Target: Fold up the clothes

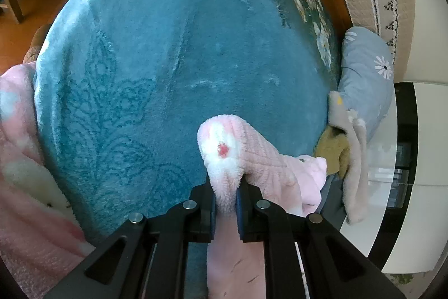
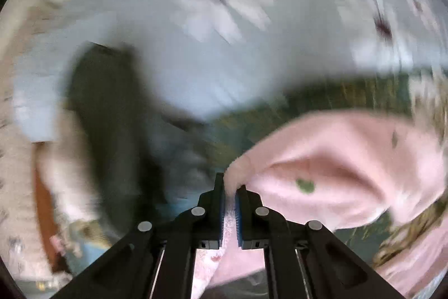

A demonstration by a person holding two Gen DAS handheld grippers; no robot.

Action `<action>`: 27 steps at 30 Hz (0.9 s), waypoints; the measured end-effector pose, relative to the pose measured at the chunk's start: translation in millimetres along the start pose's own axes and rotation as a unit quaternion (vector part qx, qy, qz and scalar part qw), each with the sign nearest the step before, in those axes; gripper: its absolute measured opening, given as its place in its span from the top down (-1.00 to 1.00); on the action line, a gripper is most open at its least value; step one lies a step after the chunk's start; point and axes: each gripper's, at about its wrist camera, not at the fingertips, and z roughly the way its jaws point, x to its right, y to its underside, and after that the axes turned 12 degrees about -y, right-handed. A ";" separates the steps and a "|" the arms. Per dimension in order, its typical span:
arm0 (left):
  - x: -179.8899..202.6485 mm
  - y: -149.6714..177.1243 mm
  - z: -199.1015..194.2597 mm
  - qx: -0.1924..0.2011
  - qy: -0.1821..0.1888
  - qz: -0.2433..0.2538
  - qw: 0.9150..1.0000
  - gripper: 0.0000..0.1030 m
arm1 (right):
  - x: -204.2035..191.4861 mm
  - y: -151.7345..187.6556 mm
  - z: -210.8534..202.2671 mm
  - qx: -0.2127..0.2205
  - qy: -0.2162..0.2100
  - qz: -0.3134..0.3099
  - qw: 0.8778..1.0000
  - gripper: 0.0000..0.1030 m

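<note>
Had both grippers clamped on the pink fleece garment (image 1: 235, 156): left gripper (image 1: 225, 196) pinching an edge over the teal blanket (image 1: 168, 60), right gripper (image 2: 230, 196) gripping another toward 3 o'clock, probably to stretch it for folding.

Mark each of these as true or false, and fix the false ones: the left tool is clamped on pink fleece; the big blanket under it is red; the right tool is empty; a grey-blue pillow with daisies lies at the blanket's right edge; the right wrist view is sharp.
1. The left tool is clamped on pink fleece. True.
2. The big blanket is red. False: it is teal blue.
3. The right tool is empty. False: it is shut on pink fabric.
4. A grey-blue pillow with daisies lies at the blanket's right edge. True.
5. The right wrist view is sharp. False: it is smeared by motion blur.
</note>
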 end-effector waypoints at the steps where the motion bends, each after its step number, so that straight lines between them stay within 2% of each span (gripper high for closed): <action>1: 0.5 0.1 -0.3 0.000 0.002 0.002 1.000 0.79 | -12.7 0.0 -25.1 0.016 -0.024 -0.025 0.999 0.88; 3: 1.7 0.2 -0.4 -0.002 0.005 0.006 1.000 0.78 | -22.8 11.2 -67.0 0.050 -0.052 -0.065 0.995 0.88; 6: 3.4 0.1 -0.4 -0.005 0.006 0.012 1.000 0.78 | 2.8 52.3 -101.1 0.089 -0.039 -0.079 0.992 0.88; 8: 1.7 -0.4 -0.9 -0.006 0.006 0.010 1.000 0.78 | 43.9 89.6 -83.4 0.060 0.006 -0.061 0.996 0.88; 10: -1.4 -0.9 -1.5 -0.008 0.007 0.005 1.000 0.78 | 90.3 121.2 -50.3 -0.006 0.064 -0.036 0.997 0.88; 13: -3.7 -0.3 -2.5 -0.009 0.007 0.001 1.000 0.78 | 144.9 155.3 -24.2 -0.052 0.086 0.026 0.995 0.88; 15: -1.8 0.4 -3.1 -0.008 0.003 0.004 1.000 0.78 | 167.4 169.6 -14.9 -0.073 0.090 0.049 0.992 0.87; 19: -1.2 0.6 -4.7 -0.004 -0.004 0.005 1.000 0.78 | 167.3 165.9 -22.2 -0.075 0.071 0.039 0.994 0.77; 21: -0.8 0.8 -5.0 -0.002 -0.009 0.005 1.000 0.78 | 160.8 156.5 -33.0 -0.065 0.059 0.028 0.996 0.53; 22: -0.5 0.9 -5.2 -0.001 -0.011 0.006 1.000 0.78 | 157.0 147.9 -39.2 -0.051 0.054 0.022 0.997 0.31; 24: 0.4 0.8 -5.2 0.000 -0.014 0.008 1.000 0.78 | 149.1 130.1 -50.9 -0.023 0.045 0.008 0.999 0.22; 27: 0.4 0.8 -5.5 0.001 -0.018 0.008 1.000 0.78 | 135.6 89.4 -50.8 0.007 0.040 -0.008 0.999 0.22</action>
